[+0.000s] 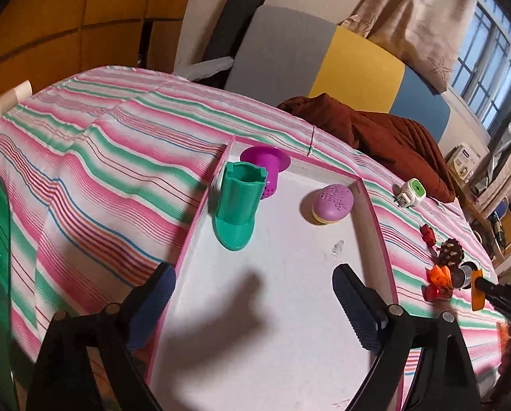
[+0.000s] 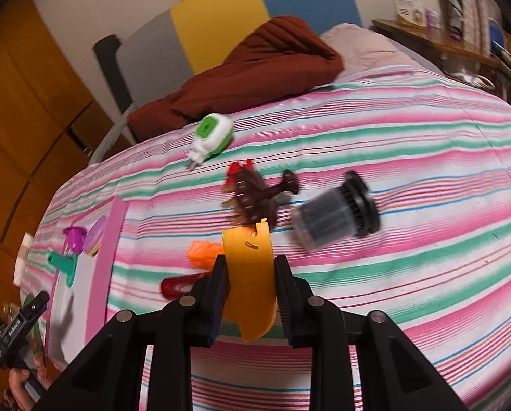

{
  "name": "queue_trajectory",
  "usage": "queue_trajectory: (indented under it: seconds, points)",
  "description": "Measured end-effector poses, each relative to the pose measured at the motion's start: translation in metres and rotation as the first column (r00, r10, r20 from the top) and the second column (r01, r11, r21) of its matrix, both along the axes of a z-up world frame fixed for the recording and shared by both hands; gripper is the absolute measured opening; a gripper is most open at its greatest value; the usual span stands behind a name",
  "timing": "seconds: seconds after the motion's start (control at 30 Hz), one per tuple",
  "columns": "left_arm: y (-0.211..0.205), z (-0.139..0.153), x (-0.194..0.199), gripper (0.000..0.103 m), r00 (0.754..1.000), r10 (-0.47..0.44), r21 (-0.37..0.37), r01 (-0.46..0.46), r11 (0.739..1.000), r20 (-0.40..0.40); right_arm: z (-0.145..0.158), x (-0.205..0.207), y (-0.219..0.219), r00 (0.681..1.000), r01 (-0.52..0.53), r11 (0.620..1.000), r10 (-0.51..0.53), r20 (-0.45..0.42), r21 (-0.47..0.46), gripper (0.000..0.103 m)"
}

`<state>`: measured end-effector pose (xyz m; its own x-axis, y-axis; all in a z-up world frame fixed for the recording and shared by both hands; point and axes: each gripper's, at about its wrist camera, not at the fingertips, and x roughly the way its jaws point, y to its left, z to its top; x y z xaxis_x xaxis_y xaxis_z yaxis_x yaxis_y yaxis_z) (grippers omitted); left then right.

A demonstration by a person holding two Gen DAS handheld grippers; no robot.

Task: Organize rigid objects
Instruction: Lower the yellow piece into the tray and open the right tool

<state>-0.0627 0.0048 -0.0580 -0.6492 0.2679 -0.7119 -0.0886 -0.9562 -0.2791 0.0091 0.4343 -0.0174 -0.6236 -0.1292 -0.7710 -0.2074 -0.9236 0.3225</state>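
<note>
A bed covered in a pink, green and white striped sheet (image 1: 111, 144) carries a shallow white tray with pink rim (image 1: 380, 226). Inside the tray's far end stand a teal plastic cup-shaped holder (image 1: 236, 205), a purple perforated funnel-like cup (image 1: 265, 167) and a lilac egg-shaped case (image 1: 332, 203). The left gripper (image 1: 252, 308) hangs over the tray, jaws spread wide, nothing between them. The right gripper (image 2: 252, 294) is clamped on a curved orange plastic piece (image 2: 252, 274) (held above the sheet, beside the tray).
</note>
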Motion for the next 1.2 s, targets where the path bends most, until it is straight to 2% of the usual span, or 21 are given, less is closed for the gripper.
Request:
queue_trajectory:
  seconds: [0.03,0.17,0.3,0.63,0.77,0.97,1.2]
  points:
    - [0.0,0.001,0.001,0.094,1.0,-0.006,-0.006,0.006,1.0,-0.005,0.001,-0.001,-0.003,1.0,-0.01,1.0,0.01,-0.004,-0.002,0.026]
    - [0.001,0.003,0.007,0.094,0.999,-0.033,-0.033,0.032,0.999,-0.026,0.0,-0.001,-0.021,0.999,-0.046,0.992,0.044,-0.015,-0.118,0.026]
    - [0.005,0.002,0.01,0.094,0.998,-0.053,-0.038,0.052,0.998,-0.02,0.003,-0.011,-0.056,0.992,-0.128,0.978,0.127,-0.019,-0.166,0.026]
    - [0.002,0.007,0.025,0.098,0.996,-0.08,-0.056,0.078,0.995,-0.035,0.011,-0.055,-0.168,0.95,-0.309,0.934,0.312,-0.011,-0.178,0.026]
    - [0.002,0.01,0.031,0.1,0.995,-0.087,-0.097,0.082,0.992,-0.054,0.008,-0.08,-0.207,0.934,-0.35,0.916,0.358,0.006,-0.196,0.026]
    - [-0.007,0.013,0.034,0.1,0.995,-0.077,-0.12,0.07,0.99,-0.056,0.002,-0.126,-0.248,0.932,-0.339,0.909,0.36,0.048,-0.241,0.026]
    - [-0.026,0.011,0.039,0.101,0.998,-0.048,-0.102,0.044,0.994,-0.037,-0.01,-0.167,-0.27,0.952,-0.267,0.944,0.289,0.096,-0.192,0.026]
